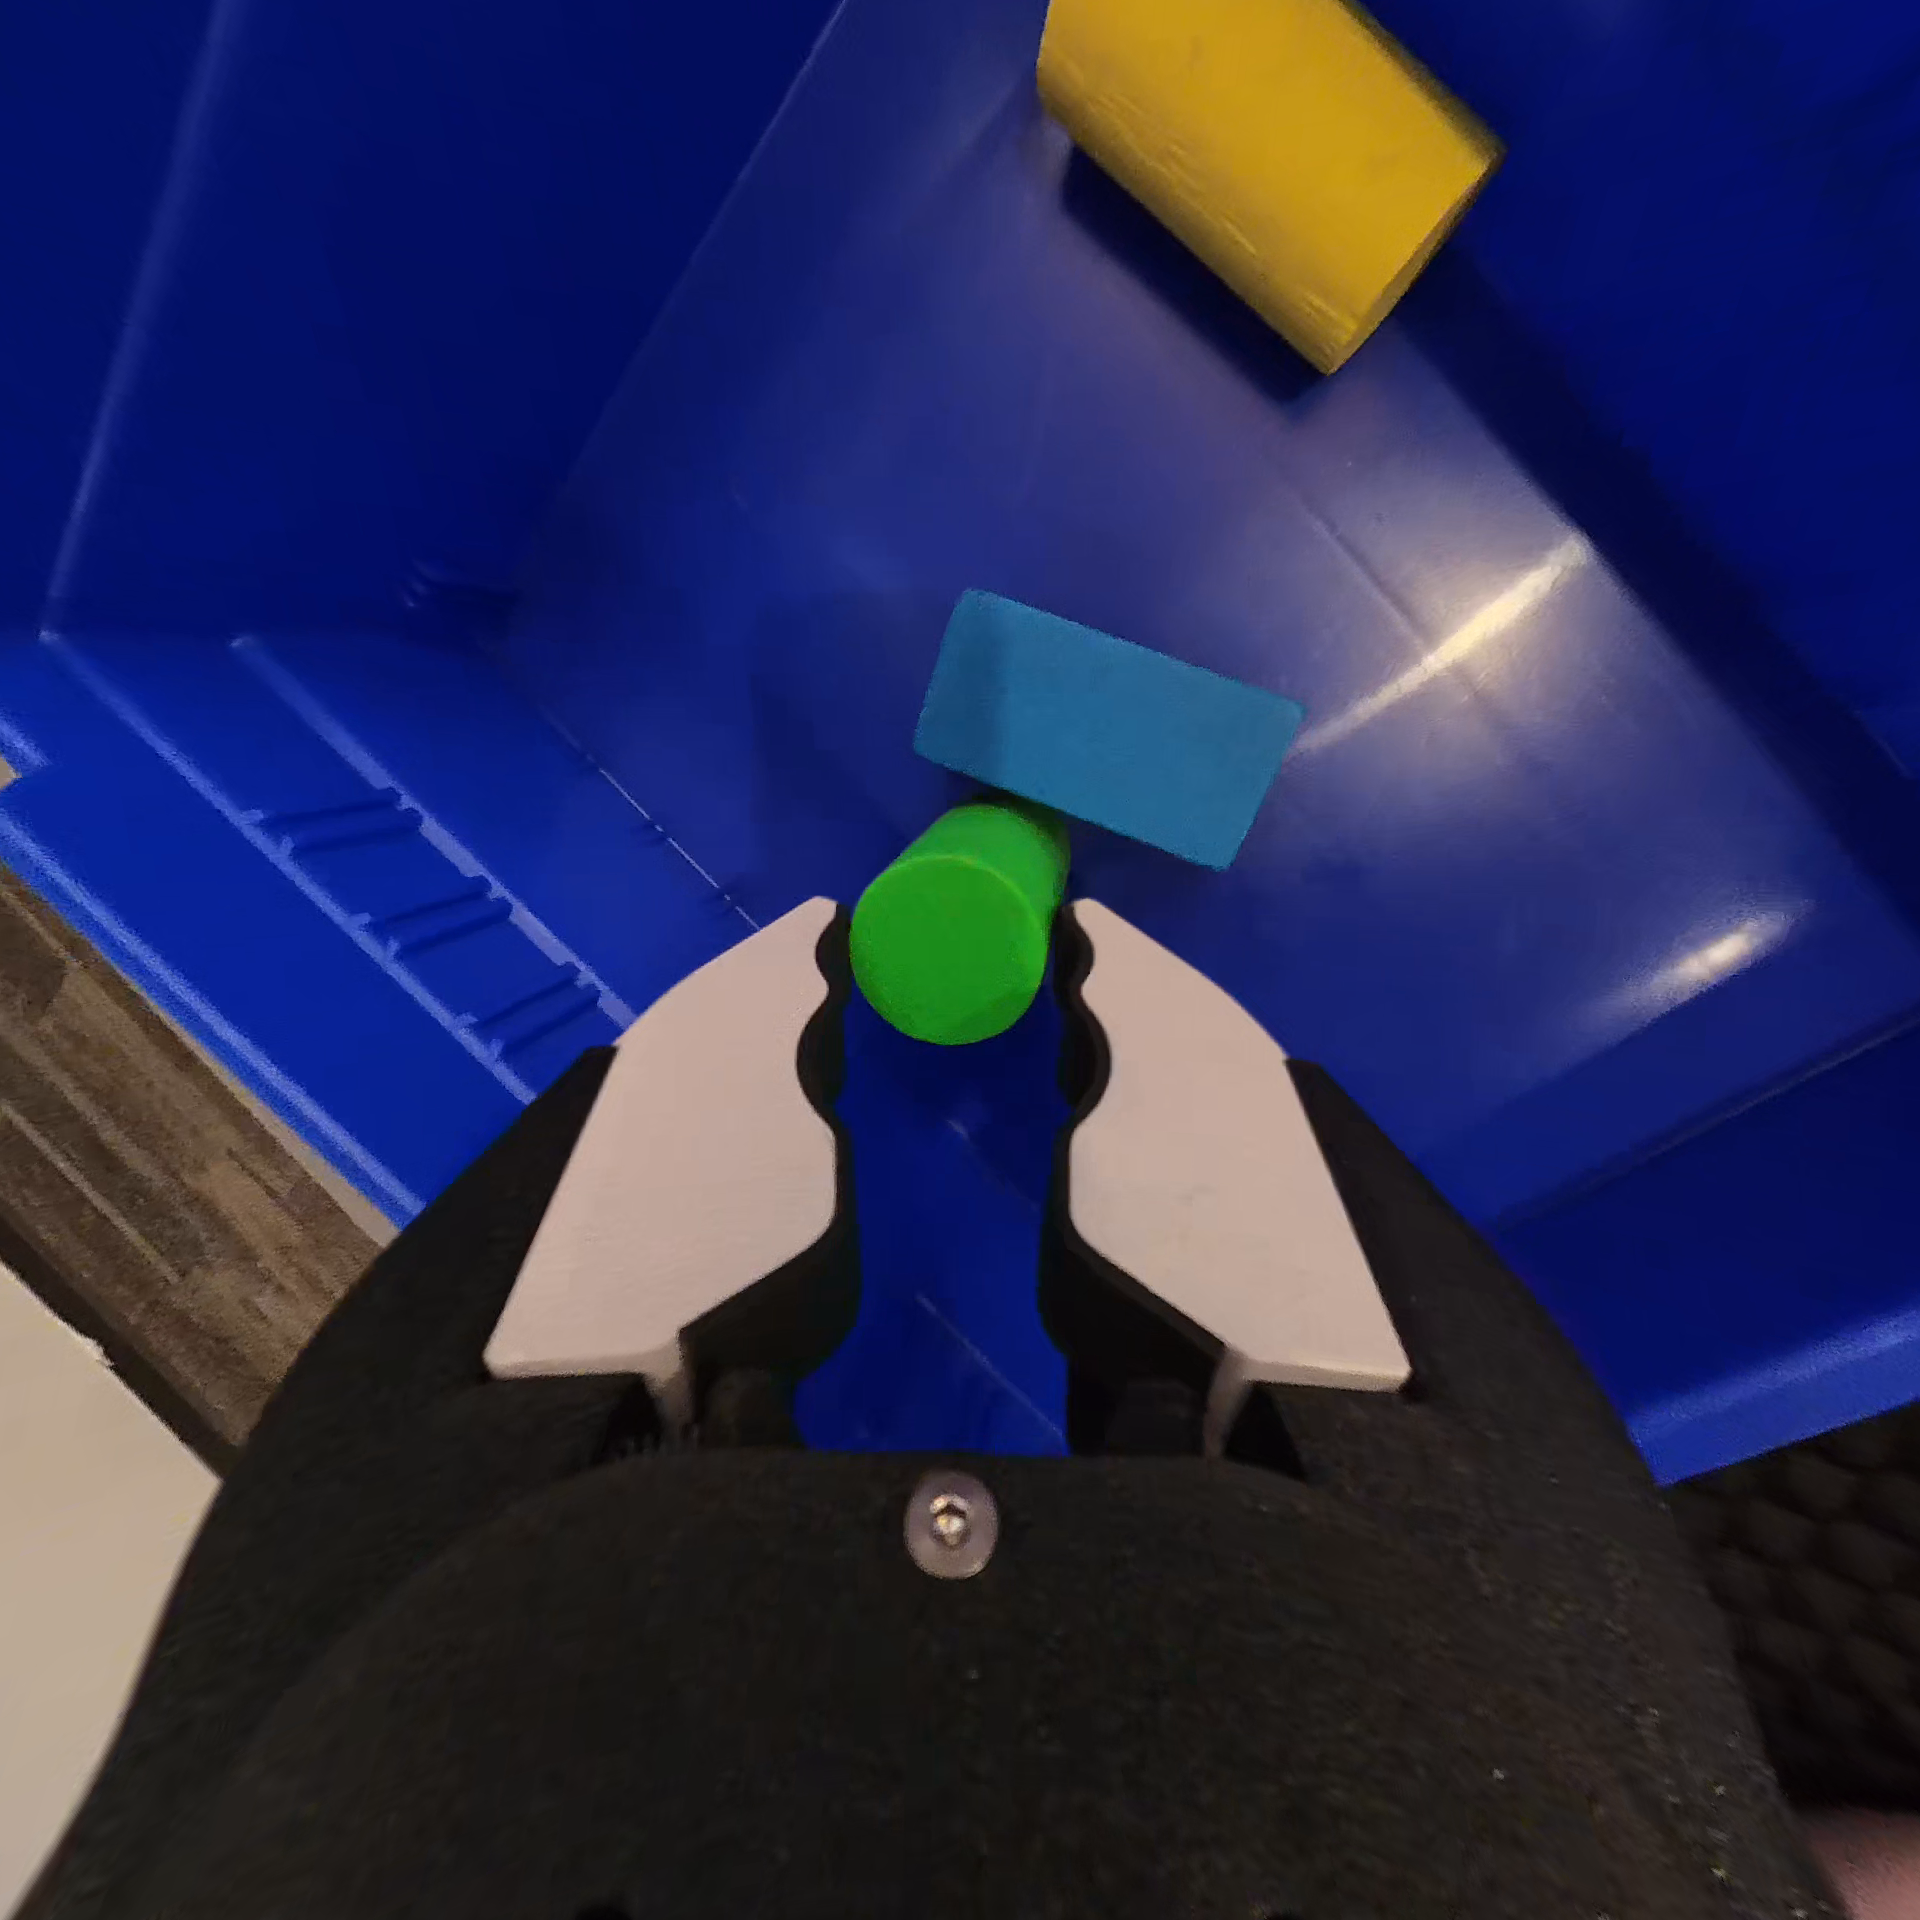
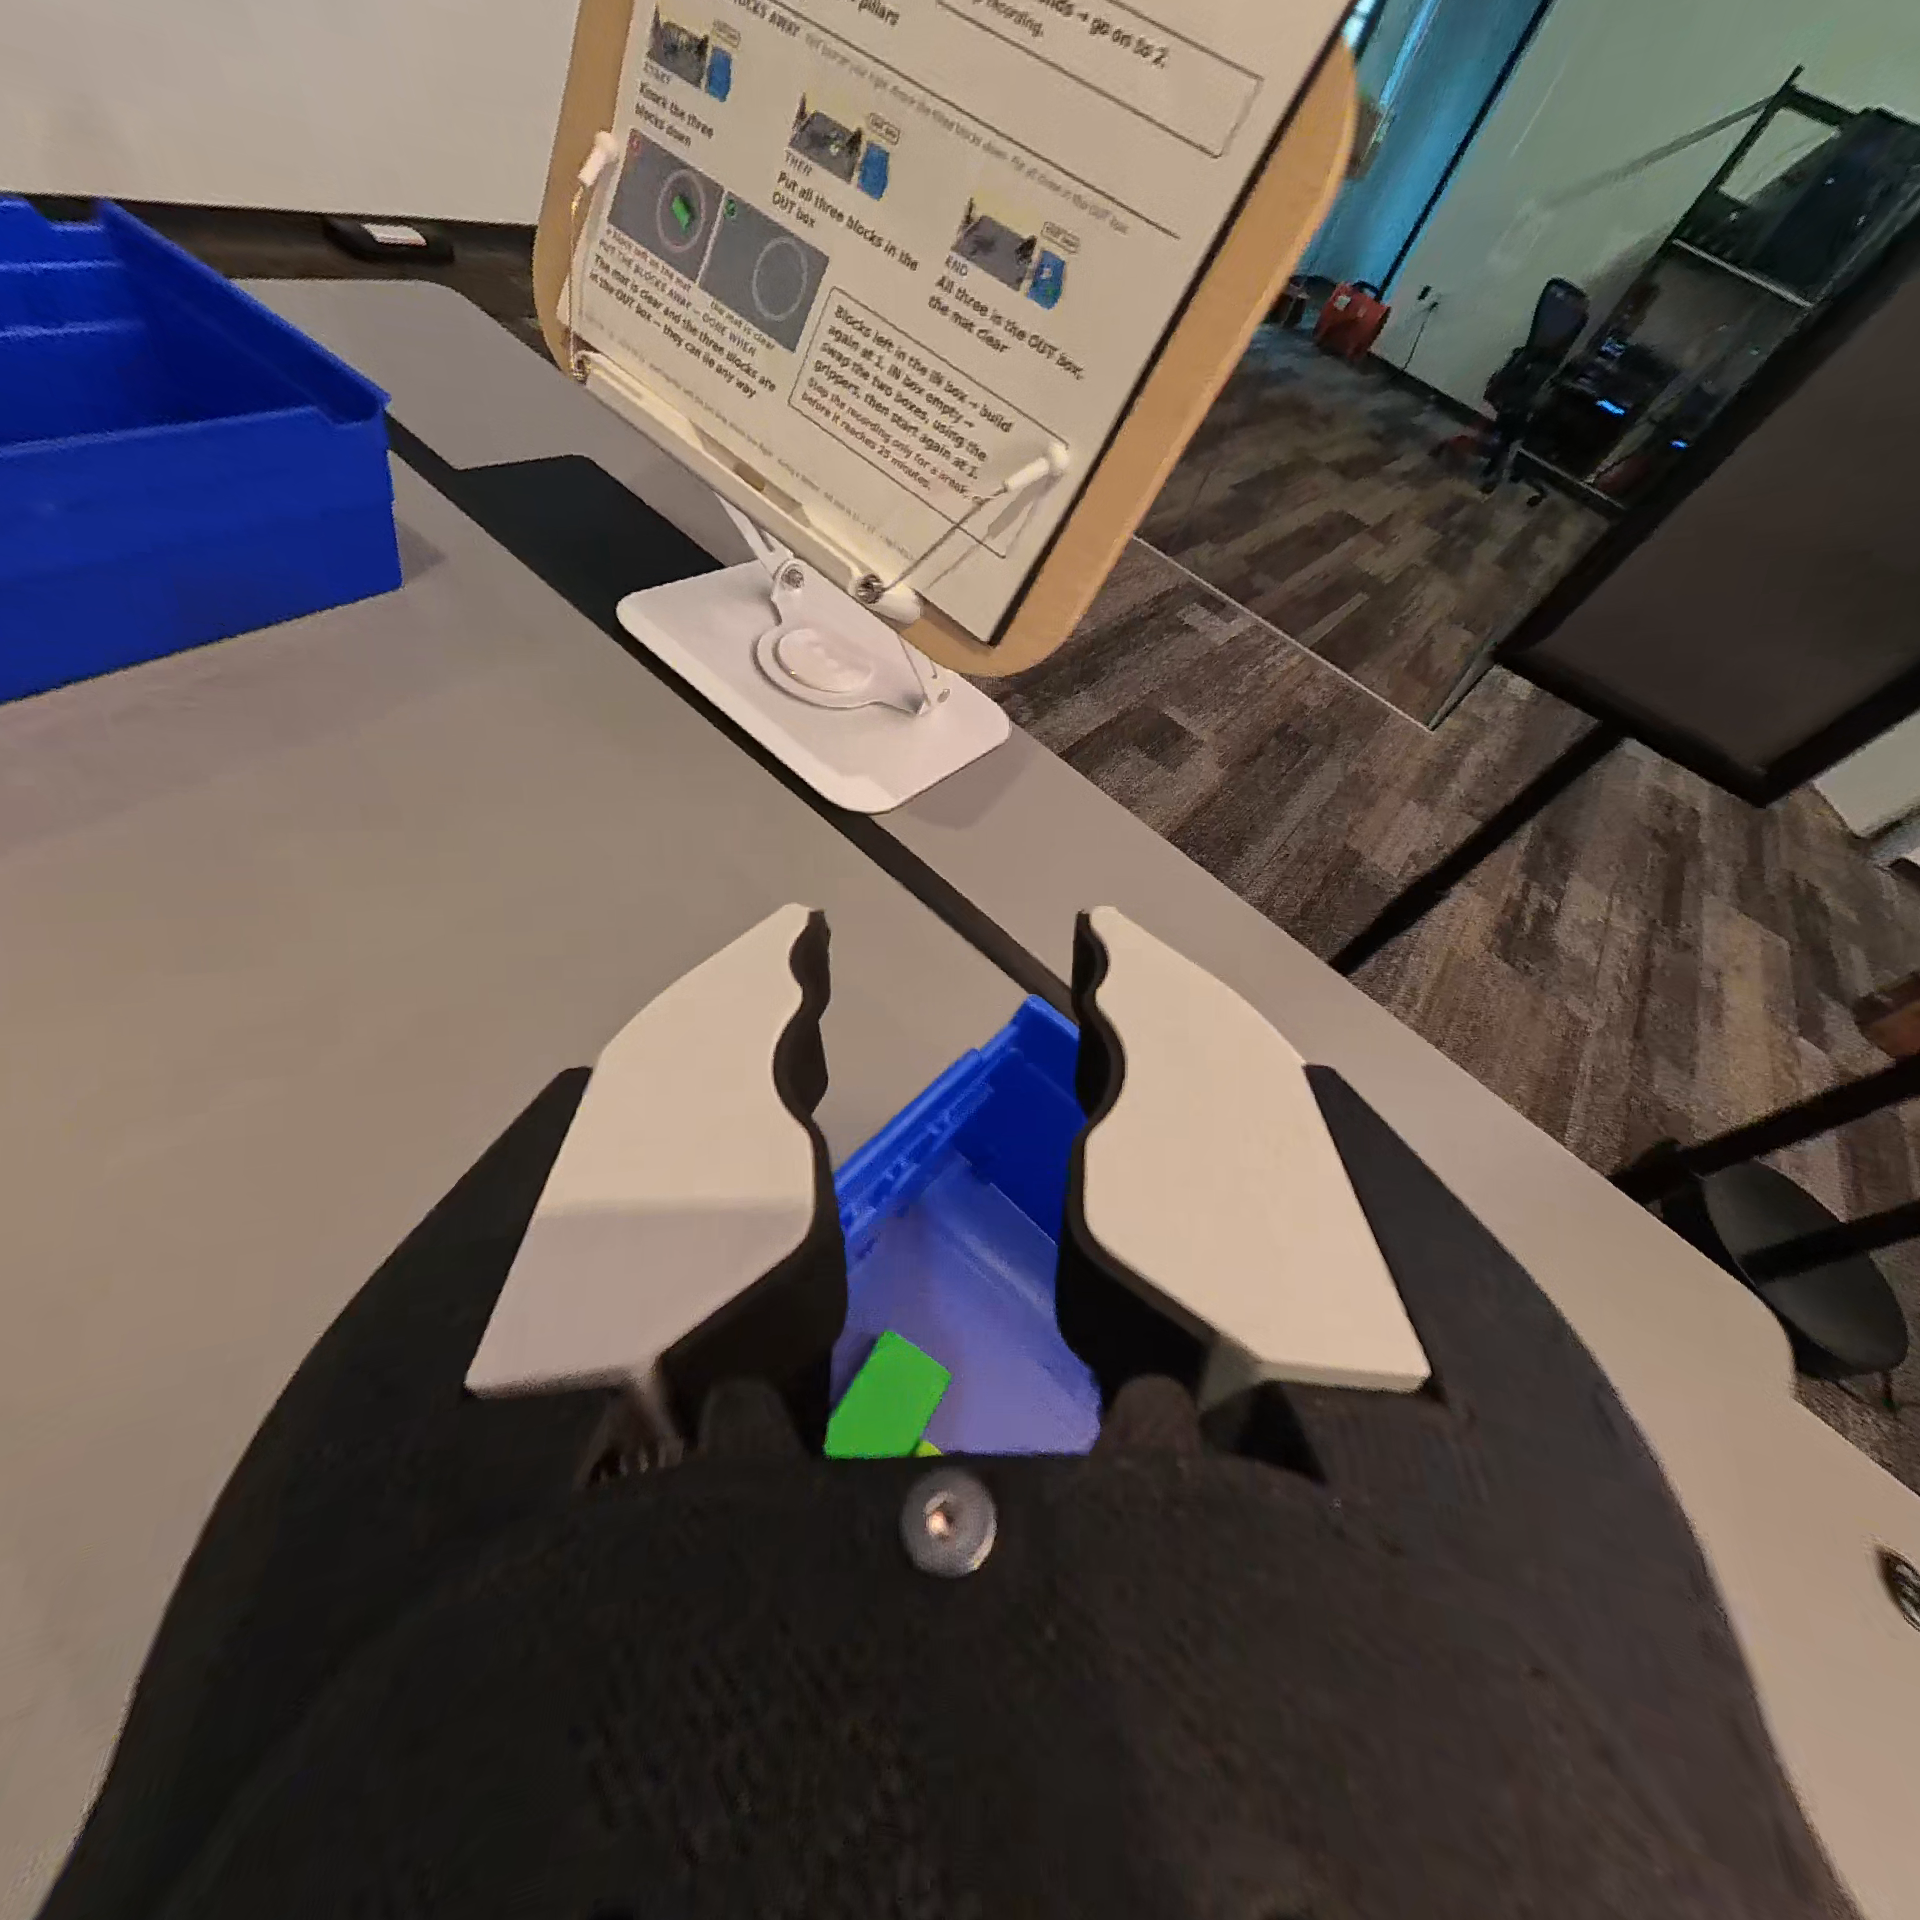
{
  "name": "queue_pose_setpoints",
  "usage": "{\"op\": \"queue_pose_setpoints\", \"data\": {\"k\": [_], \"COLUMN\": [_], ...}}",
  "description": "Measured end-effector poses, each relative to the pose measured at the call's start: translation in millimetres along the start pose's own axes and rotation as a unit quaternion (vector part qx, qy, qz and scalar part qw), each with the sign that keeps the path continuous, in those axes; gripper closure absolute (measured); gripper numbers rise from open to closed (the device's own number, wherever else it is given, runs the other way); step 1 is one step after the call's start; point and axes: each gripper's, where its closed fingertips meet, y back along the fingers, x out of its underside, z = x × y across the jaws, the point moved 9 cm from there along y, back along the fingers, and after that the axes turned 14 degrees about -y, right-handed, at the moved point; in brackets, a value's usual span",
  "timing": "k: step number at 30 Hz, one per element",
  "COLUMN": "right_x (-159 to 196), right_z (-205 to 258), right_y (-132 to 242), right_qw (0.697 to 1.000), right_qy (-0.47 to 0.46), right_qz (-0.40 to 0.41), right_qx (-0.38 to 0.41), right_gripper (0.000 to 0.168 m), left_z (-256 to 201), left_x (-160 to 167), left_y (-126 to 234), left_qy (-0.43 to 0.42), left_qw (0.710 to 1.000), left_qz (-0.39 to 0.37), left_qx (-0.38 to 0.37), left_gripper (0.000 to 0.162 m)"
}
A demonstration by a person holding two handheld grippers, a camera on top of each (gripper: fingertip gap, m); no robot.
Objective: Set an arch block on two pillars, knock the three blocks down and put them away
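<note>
**Blocks in bin, both grippers over table**

Left wrist view, left to right:
- Floor (image 1: 114,1101): wood-grain strip at the left edge, beside a pale surface in the lower corner.
- Bin (image 1: 1507,831): deep blue plastic, fills most of the frame, ribbed wall at left.
- Left gripper (image 1: 954,914): black body, pale fingers (image 1: 707,1122), pointed down into the bin. The jaws are narrowly apart with the green cylinder (image 1: 951,951) between the tips, its round end facing the camera. Whether the tips press on it or only flank it cannot be told.
- Blue block (image 1: 1107,727): rectangular, lighter than the bin, lying on the bin floor just past the cylinder and touching its far end.
- Yellow cylinder (image 1: 1262,171): on its side, well apart, at the top right of the bin.

Right wrist view, left to right:
- Second bin (image 2: 197,488): blue, on the grey table (image 2: 312,883) at far left.
- Right gripper (image 2: 951,925): jaws apart, nothing between the tips. Seen through the gap, a blue bin with a green block (image 2: 888,1397) inside.
- Stand (image 2: 821,707): white base, holding a printed sheet (image 2: 904,249) on a tan board.
- Carpeted floor (image 2: 1558,883), a chair (image 2: 1538,364) and shelving at right
</note>
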Motion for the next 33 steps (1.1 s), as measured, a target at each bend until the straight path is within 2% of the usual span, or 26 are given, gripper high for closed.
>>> {"op": "queue_pose_setpoints", "data": {"k": [2, 4, 7, 9, 11, 14, 16, 18, 23, 26, 28, 33], "right_x": [0, -1, -6, -10, -11, -11, -12, -12, 3, 14, 21, 28], "right_z": [7, 17, 46, 75, 109, 160, 186, 204, 233, 238, 238, 231], "right_y": [-6, -13, -28, -37, -46, -51, -49, -47, -57, -68, -73, -83], "right_qw": [1.0, 0.999, 0.995, 0.988, 0.976, 0.955, 0.941, 0.933, 0.932, 0.931, 0.927, 0.927], "right_qy": [-0.003, -0.004, 0.008, 0.028, 0.054, 0.085, 0.089, 0.088, 0.104, 0.109, 0.108, 0.088], "right_qz": [0.003, -0.003, -0.025, -0.047, -0.062, -0.083, -0.092, -0.081, 0.019, 0.069, 0.101, 0.115], "right_qx": [-0.021, -0.039, -0.093, -0.141, -0.2, -0.272, -0.313, -0.34, -0.347, -0.342, -0.346, -0.347], "right_gripper": [0.123, 0.123, 0.123, 0.123, 0.123, 0.123, 0.123, 0.123, 0.123, 0.125, 0.135, 0.136], "left_z": [-1, 3, -1, -10, -28, -63, -89, -113, -159, -171, -175, -166], "left_x": [3, 4, -6, -20, -37, -67, -88, -109, -145, -153, -155, -157], "left_y": [7, 25, 74, 112, 146, 175, 177, 169, 145, 133, 129, 125], "left_qy": [-0.006, 0.006, 0.011, 0.004, -0.016, -0.061, -0.103, -0.144, -0.211, -0.23, -0.233, -0.21], "left_qw": [1.0, 0.999, 0.985, 0.958, 0.917, 0.861, 0.854, 0.869, 0.89, 0.898, 0.898, 0.9], "left_qz": [-0.002, -0.035, -0.162, -0.282, -0.398, -0.5, -0.495, -0.458, -0.388, -0.358, -0.354, -0.363], "left_qx": [0.0, -0.028, -0.049, -0.051, -0.006, 0.076, 0.123, 0.122, 0.117, 0.111, 0.117, 0.117], "left_gripper": [0.125, 0.125, 0.126, 0.126, 0.127, 0.127, 0.127, 0.127, 0.127, 0.127, 0.127, 0.127]}}
